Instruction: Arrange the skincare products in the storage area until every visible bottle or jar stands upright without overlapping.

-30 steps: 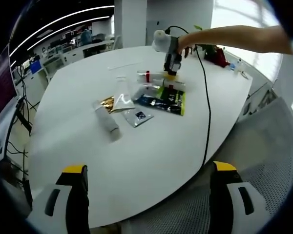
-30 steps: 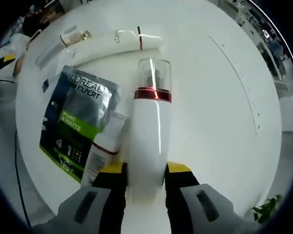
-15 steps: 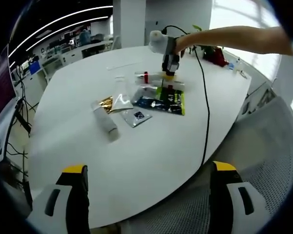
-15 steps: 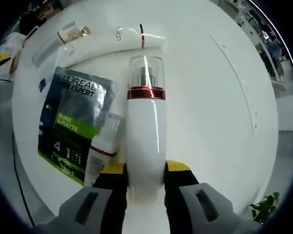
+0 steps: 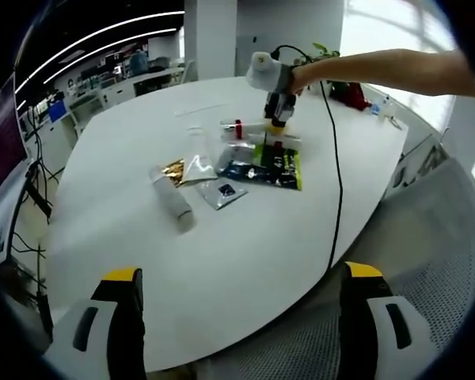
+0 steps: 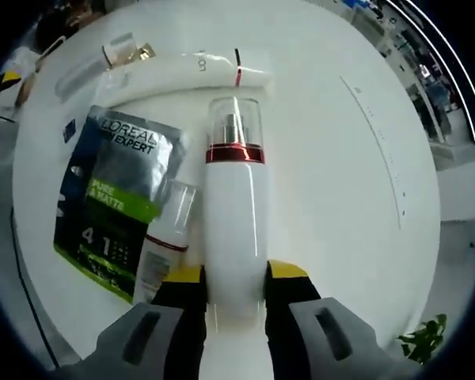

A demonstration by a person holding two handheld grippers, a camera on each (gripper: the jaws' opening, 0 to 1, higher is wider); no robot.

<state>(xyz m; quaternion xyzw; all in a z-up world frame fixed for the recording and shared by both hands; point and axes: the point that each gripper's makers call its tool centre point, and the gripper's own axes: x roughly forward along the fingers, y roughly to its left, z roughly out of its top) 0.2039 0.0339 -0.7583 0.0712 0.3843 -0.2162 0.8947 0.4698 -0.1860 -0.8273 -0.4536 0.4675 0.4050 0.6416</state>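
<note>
On the white table (image 6: 356,198), right gripper (image 6: 233,277) is clamped on the base of a white pump bottle (image 6: 235,214), which lies flat beside a small tube (image 6: 165,252) and a dark L'Oreal sachet (image 6: 115,198). Left gripper (image 5: 236,277) hangs off the table's near edge, jaws wide apart, holding nothing.

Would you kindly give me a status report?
Right hand-held gripper shut on white pump bottle. Left hand-held gripper open, idle. Small bottle and sachet alongside.
</note>
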